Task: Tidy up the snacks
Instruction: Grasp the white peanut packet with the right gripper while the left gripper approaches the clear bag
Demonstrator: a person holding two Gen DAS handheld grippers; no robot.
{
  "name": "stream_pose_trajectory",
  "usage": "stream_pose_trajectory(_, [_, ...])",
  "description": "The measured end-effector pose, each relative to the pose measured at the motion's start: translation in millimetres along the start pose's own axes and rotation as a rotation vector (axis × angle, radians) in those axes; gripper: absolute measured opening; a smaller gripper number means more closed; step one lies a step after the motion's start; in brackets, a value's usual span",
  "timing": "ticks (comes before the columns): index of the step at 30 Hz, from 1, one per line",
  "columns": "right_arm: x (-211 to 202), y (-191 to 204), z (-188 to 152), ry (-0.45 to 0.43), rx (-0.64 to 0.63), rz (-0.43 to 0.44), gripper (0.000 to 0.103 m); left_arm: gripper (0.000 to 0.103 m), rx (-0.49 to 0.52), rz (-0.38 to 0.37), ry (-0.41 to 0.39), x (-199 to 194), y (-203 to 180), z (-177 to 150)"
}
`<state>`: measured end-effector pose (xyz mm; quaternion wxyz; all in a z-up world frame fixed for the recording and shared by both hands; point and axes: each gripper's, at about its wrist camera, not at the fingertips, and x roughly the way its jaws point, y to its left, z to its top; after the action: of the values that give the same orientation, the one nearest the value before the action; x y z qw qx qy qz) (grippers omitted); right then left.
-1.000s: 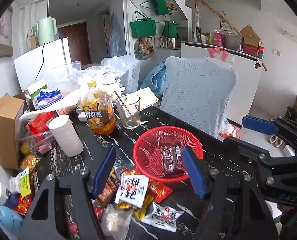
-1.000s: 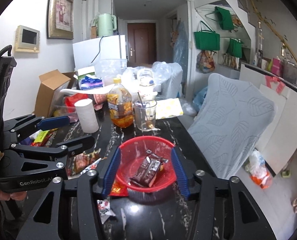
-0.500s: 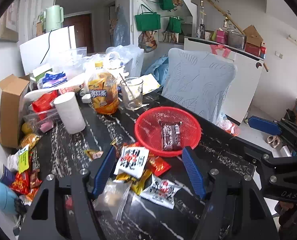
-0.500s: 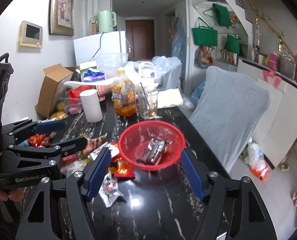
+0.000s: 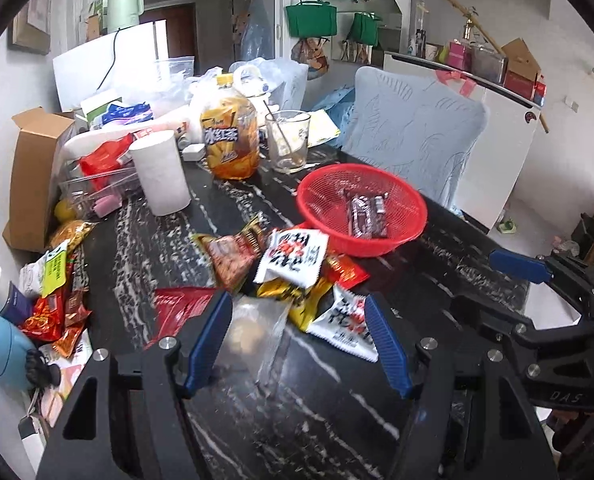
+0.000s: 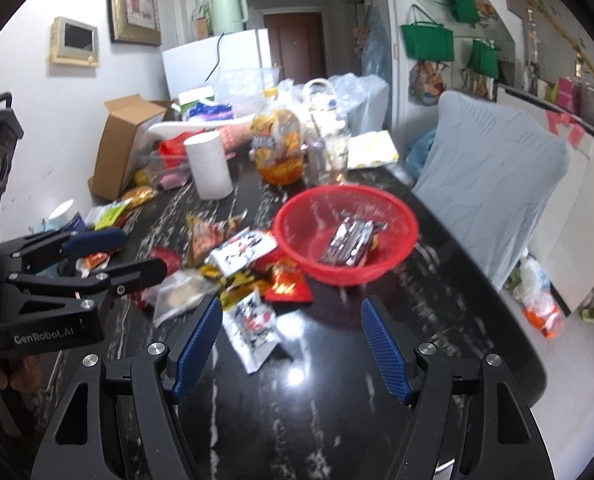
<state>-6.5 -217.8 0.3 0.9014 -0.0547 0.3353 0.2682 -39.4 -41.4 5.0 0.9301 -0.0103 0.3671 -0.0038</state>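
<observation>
- The left gripper (image 5: 297, 332) is hanging over the black marble table (image 5: 337, 420), fingers spread wide and holding nothing, above a clear packet (image 5: 253, 332).
- The right gripper (image 6: 291, 340) is gaping open too, empty.
- The loose snack packets (image 5: 293, 256) are lying heaped just beside the red basket (image 5: 325, 208), which is holding one dark foil packet (image 5: 367, 216).

home dining room | cluttered table (image 5: 145, 240) | chair (image 5: 413, 136) | fridge (image 6: 217, 60)
</observation>
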Motion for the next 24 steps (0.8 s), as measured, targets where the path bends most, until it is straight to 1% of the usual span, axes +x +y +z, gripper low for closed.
stream_pose_trajectory(5, [15, 9, -14, 0.050, 0.003, 0.052, 0.072, 0.068, -0.028, -0.023, 0.013, 0, 13, -15])
stream_pose_trajectory(8, [23, 15, -19, 0.077, -0.005, 0.077, 0.072, 0.068, -0.042, -0.025, 0.023, 1, 19, -24])
stream_pose_trajectory(16, [43, 29, -23, 0.112, -0.042, 0.108, 0.072, 0.068, -0.082, -0.017, 0.030, 4, 37, -39])
stream_pose_trajectory(20, [58, 34, -24, 0.140, -0.056, 0.125, 0.072, 0.068, -0.098, -0.022, 0.030, 9, 42, -41])
stream_pose_trajectory(24, [73, 33, -24, 0.162, -0.062, 0.117, 0.072, 0.068, -0.106, -0.026, 0.037, 20, 45, -40])
